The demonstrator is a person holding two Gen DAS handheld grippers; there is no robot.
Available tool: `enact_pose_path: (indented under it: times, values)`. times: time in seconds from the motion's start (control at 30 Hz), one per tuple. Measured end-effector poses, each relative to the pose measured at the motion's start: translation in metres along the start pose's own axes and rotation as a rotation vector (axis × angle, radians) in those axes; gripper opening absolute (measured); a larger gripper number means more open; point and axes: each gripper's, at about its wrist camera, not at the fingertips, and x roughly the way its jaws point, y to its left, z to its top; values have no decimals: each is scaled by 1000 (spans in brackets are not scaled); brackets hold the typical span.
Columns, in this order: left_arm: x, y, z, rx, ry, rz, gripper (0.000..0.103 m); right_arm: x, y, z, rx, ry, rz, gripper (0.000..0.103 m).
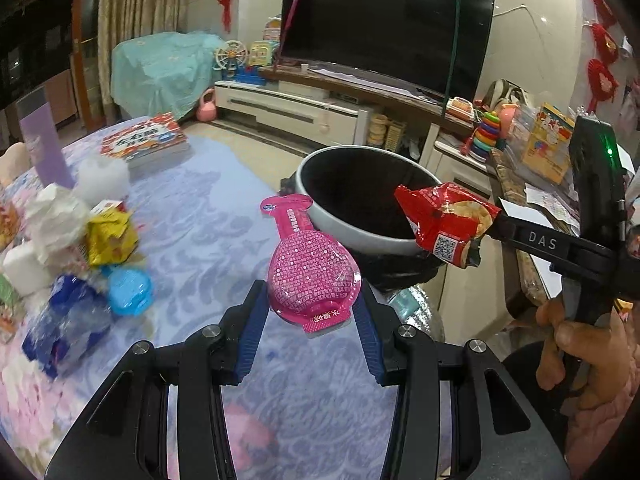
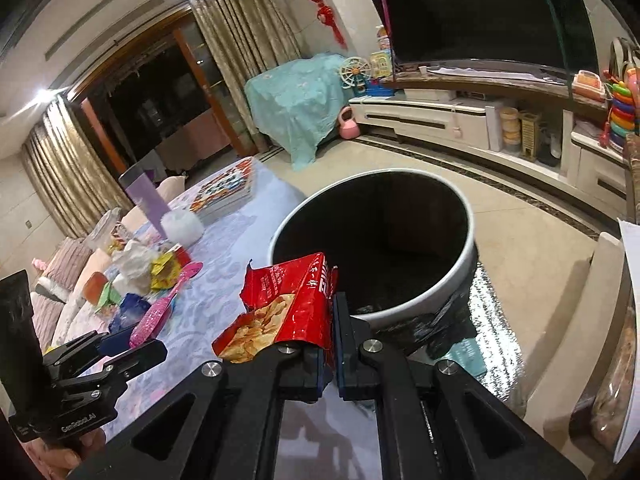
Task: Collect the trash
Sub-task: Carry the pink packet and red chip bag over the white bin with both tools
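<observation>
My left gripper (image 1: 314, 312) is shut on a pink bulb-shaped packet (image 1: 312, 276), its blue pads pressing the wide end while the neck points away over the table. Just beyond stands a trash bin (image 1: 362, 240) with a white rim and a black liner. My right gripper (image 2: 334, 312) is shut on a crumpled red chip bag (image 2: 288, 308) at the near rim of the bin (image 2: 436, 294). The left wrist view shows that chip bag (image 1: 448, 220) hanging over the bin's right rim. From the right wrist view, the left gripper (image 2: 132, 338) and pink packet (image 2: 164, 304) are at lower left.
A pile of trash lies on the lilac tablecloth (image 1: 208, 240): white tissue (image 1: 56, 216), a yellow wrapper (image 1: 110, 236), a blue cap (image 1: 130, 290) and blue plastic (image 1: 64, 328). A book (image 1: 146, 142) lies farther back. A cluttered counter (image 1: 520, 208) is at right, a TV (image 1: 384, 28) beyond.
</observation>
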Motion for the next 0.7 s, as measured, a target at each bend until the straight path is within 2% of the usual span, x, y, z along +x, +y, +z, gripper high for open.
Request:
enact_pose_path:
  times: [0.7]
  values:
    - [52, -34, 46, 74, 34, -58, 42, 27, -40, 45, 4, 33, -64, 4]
